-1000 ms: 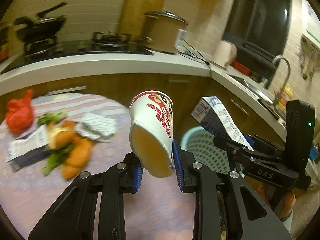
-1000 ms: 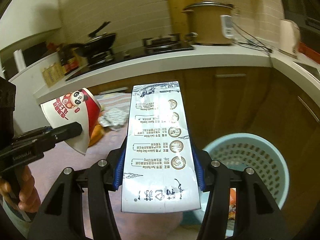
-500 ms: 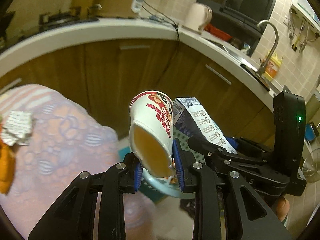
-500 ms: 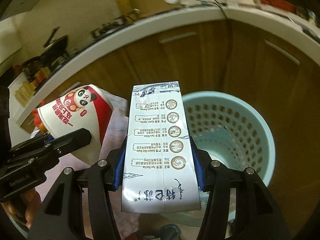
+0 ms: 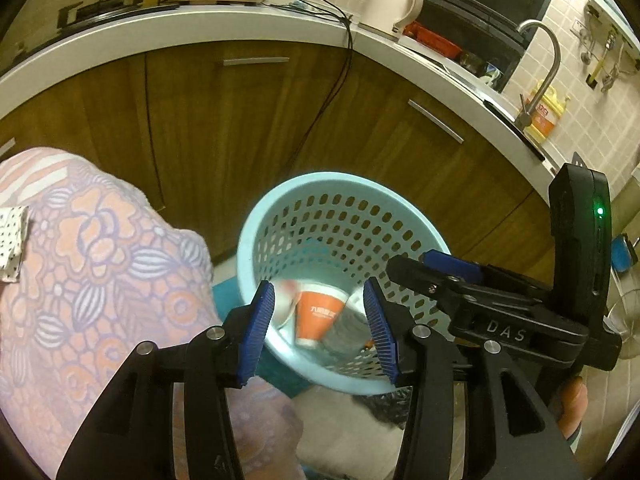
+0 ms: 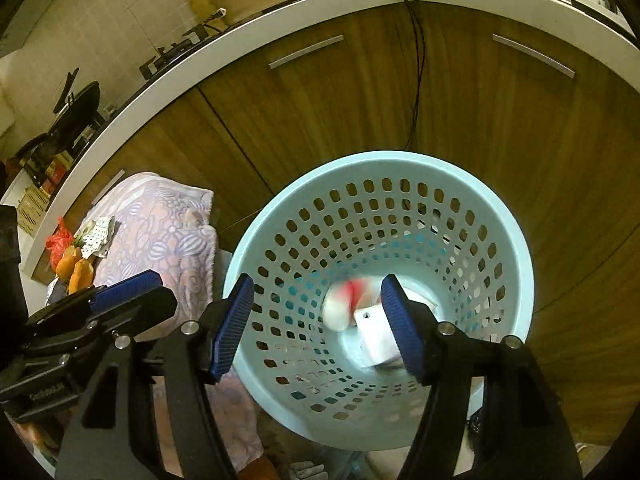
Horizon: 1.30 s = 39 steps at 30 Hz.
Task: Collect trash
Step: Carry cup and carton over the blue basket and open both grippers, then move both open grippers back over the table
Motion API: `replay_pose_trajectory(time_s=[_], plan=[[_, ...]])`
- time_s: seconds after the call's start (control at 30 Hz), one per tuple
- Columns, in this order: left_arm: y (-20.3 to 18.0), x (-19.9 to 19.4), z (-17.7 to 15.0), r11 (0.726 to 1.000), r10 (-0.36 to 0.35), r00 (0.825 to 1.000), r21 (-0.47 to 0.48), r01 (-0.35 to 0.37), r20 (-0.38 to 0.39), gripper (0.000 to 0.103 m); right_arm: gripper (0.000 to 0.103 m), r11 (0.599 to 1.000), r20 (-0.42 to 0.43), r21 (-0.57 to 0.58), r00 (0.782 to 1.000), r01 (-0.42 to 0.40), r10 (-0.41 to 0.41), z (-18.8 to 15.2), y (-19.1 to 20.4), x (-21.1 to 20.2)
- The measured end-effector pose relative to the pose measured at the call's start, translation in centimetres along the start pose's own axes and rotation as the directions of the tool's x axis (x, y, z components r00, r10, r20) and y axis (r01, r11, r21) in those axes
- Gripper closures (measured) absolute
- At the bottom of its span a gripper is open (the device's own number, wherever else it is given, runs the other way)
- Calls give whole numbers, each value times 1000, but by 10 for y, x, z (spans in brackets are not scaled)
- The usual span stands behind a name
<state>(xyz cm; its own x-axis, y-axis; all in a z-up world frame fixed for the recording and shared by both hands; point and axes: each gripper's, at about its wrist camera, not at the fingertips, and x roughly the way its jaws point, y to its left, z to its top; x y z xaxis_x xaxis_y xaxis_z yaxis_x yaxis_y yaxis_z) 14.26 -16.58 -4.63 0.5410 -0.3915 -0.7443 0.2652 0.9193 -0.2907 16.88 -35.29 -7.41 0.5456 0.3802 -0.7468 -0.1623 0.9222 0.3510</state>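
Observation:
A light blue perforated bin stands on the floor by the wooden cabinets. Both grippers hang over it. My left gripper is open and empty. My right gripper is open and empty; it also shows from the side in the left wrist view. Inside the bin lie an orange cup, the blurred red-and-white paper cup and the white carton. More trash, orange pieces and a dotted wrapper, lies on the table.
A table with a pink flowered cloth stands left of the bin. Brown cabinets and a white counter curve behind. A black cable hangs down the cabinet front. A sink tap is at right.
Both grippers moved over the bin and opened. The paper cup left the left gripper and the carton left the right gripper; both now lie in the bin.

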Motion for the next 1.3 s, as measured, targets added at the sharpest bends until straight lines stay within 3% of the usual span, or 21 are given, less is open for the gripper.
replay_pose_trajectory(time_s=[0.4,0.6,0.7,0.77,0.9,1.1,1.2,1.3], plan=[[35,-58,-17,997,29,995,-78,-21,98,60,41,986,41,-161,998,-49,56,1,74,-13],[73,-107,-30,986,81,982,-159,-54,173,60,41,966,33,-241,993,-98,109,-3,128,-8],[103,-138,-41,972,140,968,-216,-94,209,60,44,951,17,-281,990,-127,137,-8,156,-3],[127,-162,-51,957,179,955,-266,-114,236,60,47,938,-2,-311,987,-152,159,-12,180,4],[173,-210,-73,913,296,915,-361,-187,274,60,66,916,-28,-359,983,-181,183,-21,221,22],[236,-259,-105,825,435,859,-501,-261,269,58,67,896,-86,-383,974,-226,210,-38,274,58],[263,-272,-119,772,503,830,-558,-305,242,49,67,887,-88,-406,976,-219,200,-45,290,68],[283,-271,-125,749,523,826,-575,-329,208,47,67,885,-95,-413,976,-216,194,-50,294,77]])
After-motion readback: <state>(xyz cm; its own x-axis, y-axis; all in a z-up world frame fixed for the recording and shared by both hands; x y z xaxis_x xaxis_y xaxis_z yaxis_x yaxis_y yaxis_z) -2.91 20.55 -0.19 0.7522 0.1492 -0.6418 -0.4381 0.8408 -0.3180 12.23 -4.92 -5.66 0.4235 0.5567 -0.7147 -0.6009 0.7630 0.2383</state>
